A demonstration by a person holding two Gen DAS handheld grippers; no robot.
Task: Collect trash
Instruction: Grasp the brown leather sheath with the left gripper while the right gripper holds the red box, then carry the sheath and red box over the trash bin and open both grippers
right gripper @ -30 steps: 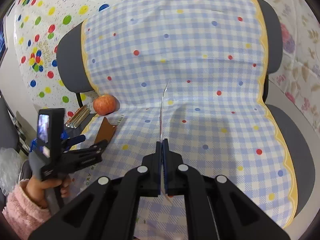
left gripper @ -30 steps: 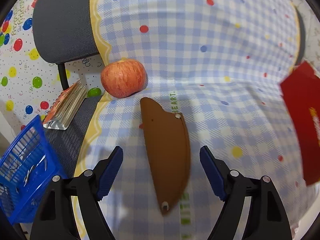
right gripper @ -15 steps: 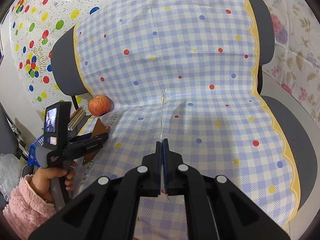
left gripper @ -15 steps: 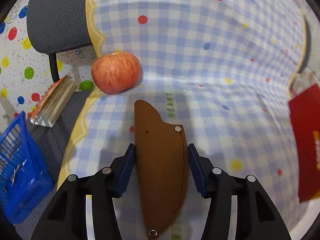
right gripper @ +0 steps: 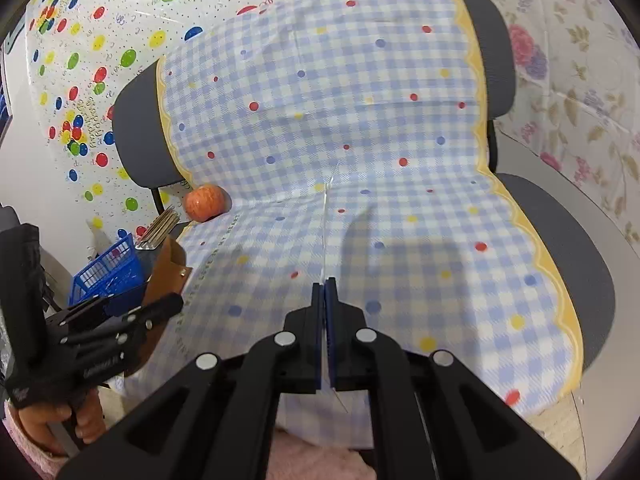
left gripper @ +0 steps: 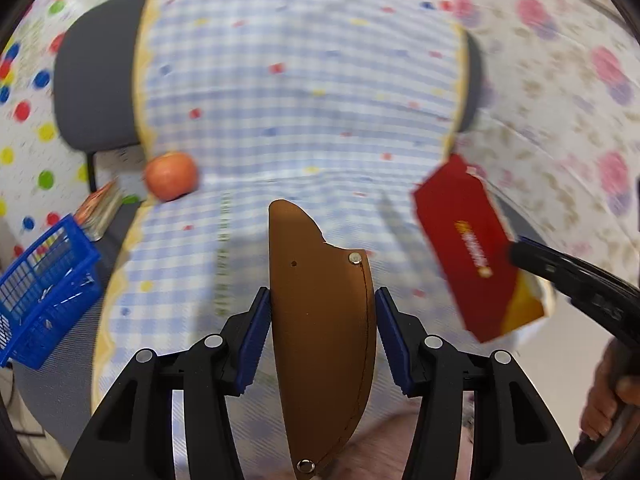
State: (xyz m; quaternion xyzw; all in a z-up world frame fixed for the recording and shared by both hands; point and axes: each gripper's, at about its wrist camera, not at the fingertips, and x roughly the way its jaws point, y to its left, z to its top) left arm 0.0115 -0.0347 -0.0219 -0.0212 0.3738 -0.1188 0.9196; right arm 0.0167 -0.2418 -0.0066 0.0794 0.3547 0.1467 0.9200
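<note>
Left wrist view: left gripper [left gripper: 322,336] clamps a curved brown leather sheath [left gripper: 320,340], lifted above the blue checked cloth [left gripper: 280,100]. Right gripper [right gripper: 325,296] pinches a flat red packet [left gripper: 472,248], edge-on in its own view.

Brown sheath [left gripper: 322,320], red packet [left gripper: 472,248], blue basket [left gripper: 44,292], blue-checked dotted cloth [left gripper: 304,92]

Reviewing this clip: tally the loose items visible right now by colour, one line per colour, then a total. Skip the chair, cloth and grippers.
Brown: 1, the leather sheath, gripped by the left gripper
Red: 2, the apple and the flat packet clamped in the right gripper
Blue: 1, the basket
Multicoloured: 1, the stack of booklets
Total: 5
</note>
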